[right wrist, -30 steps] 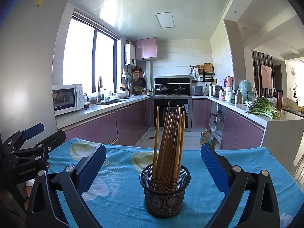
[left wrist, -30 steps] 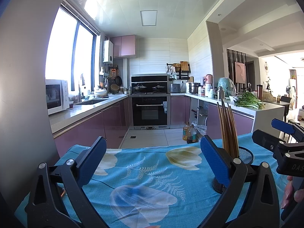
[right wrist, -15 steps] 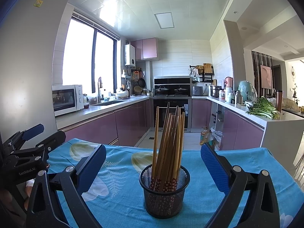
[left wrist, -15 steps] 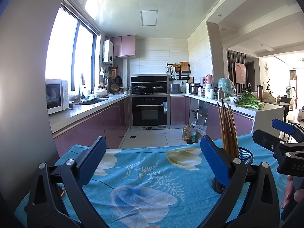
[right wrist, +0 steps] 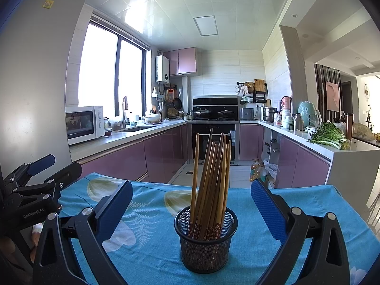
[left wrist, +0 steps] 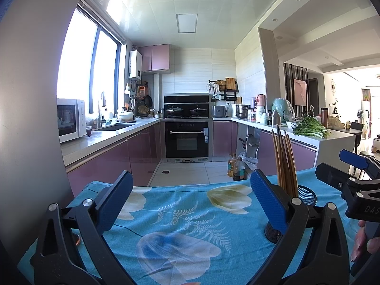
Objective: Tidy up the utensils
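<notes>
Chopsticks [right wrist: 210, 185]: wooden bundle upright in mesh holder [right wrist: 206, 242] on blue floral tablecloth [right wrist: 249, 199]. Light, stiff, smooth; pinch mid-shaft. Right gripper [right wrist: 192, 210] and left gripper [left wrist: 190, 200] both spread, empty.

Between your right tool's [right wrist: 191, 210] fingers: one mesh holder [right wrist: 205, 239], roughly ten chopsticks [right wrist: 211, 178] standing in it, exact count unclear. Two tools in play; your left tool [left wrist: 188, 200] sits alongside.
</notes>
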The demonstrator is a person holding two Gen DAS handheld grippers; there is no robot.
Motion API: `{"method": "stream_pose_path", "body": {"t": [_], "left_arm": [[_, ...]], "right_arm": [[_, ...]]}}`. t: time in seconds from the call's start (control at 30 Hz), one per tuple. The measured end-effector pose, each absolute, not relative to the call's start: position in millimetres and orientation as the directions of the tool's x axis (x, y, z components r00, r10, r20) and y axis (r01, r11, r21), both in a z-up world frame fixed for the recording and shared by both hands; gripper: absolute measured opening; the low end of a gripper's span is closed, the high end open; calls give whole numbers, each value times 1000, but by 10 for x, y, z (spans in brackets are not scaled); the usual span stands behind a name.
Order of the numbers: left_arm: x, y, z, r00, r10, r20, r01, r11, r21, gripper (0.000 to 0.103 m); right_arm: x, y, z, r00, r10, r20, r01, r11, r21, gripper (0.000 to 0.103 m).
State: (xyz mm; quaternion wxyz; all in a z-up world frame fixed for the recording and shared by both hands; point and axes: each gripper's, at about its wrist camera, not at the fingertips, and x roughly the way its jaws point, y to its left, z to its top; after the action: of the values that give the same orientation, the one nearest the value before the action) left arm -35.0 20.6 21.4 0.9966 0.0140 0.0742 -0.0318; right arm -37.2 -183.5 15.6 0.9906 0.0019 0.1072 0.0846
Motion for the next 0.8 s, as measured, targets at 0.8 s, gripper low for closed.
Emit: {"method": "stream_pose_path", "body": {"t": [0.8], "left_arm": [[-335, 196, 231, 987, -61, -148, 65, 998, 24, 97]], "right_arm": [[-367, -1824, 167, 963, 165, -212, -165, 986, 21, 96]]}}
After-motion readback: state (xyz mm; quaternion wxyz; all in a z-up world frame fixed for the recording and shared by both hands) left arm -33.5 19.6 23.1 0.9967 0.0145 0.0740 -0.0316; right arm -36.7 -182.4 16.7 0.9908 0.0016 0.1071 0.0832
